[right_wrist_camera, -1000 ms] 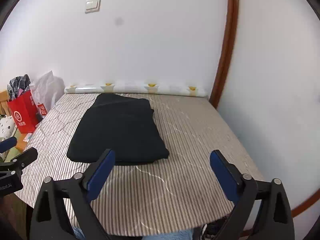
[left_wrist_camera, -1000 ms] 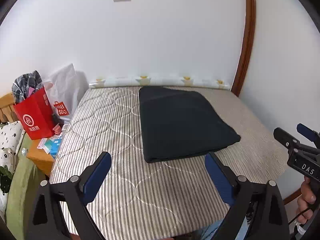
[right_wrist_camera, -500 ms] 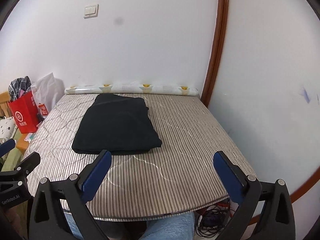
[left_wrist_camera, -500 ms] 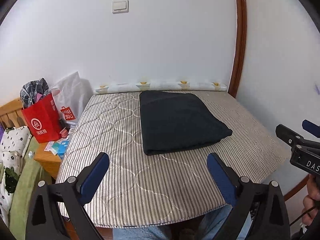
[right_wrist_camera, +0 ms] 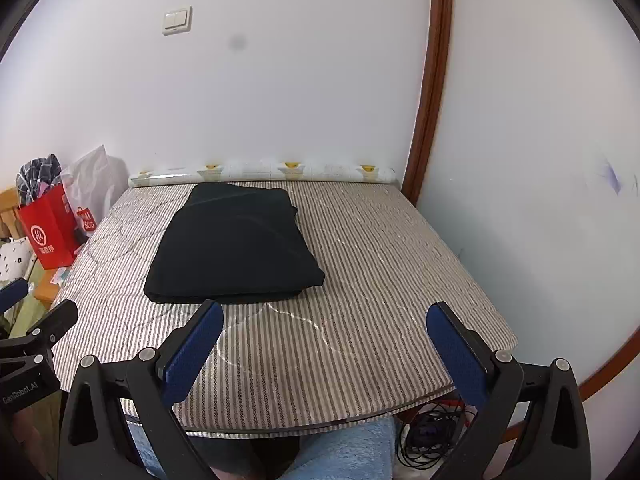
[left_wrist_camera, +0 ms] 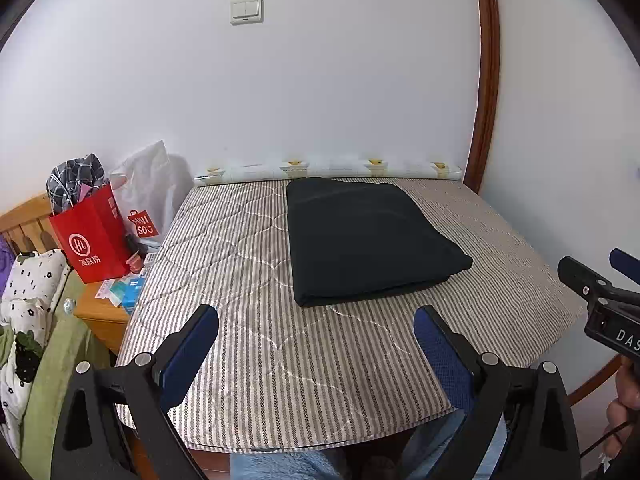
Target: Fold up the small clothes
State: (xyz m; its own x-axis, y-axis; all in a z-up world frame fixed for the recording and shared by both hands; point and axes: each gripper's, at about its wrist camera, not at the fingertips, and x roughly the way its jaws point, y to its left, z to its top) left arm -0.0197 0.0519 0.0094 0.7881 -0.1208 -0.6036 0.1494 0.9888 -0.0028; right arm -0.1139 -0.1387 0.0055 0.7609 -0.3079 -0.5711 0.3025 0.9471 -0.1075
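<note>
A dark folded garment (left_wrist_camera: 368, 240) lies flat on the striped quilted table cover (left_wrist_camera: 256, 344); it also shows in the right wrist view (right_wrist_camera: 232, 248). My left gripper (left_wrist_camera: 316, 340) is open and empty, held above the table's near edge, short of the garment. My right gripper (right_wrist_camera: 324, 336) is open and empty, also near the front edge, to the right of the garment. Each gripper shows at the side of the other's view: the right gripper (left_wrist_camera: 600, 292) and the left gripper (right_wrist_camera: 32, 320).
A red paper bag (left_wrist_camera: 92, 236) and a white plastic bag (left_wrist_camera: 148, 196) stand on a wooden stand left of the table. A patterned roll (left_wrist_camera: 328, 168) lies along the back wall. A wooden door frame (left_wrist_camera: 486, 80) rises at the right. Cables (right_wrist_camera: 432, 436) lie on the floor.
Both grippers have drawn back and up from the garment toward the table's near edge. The garment has not moved. Both stay open.
</note>
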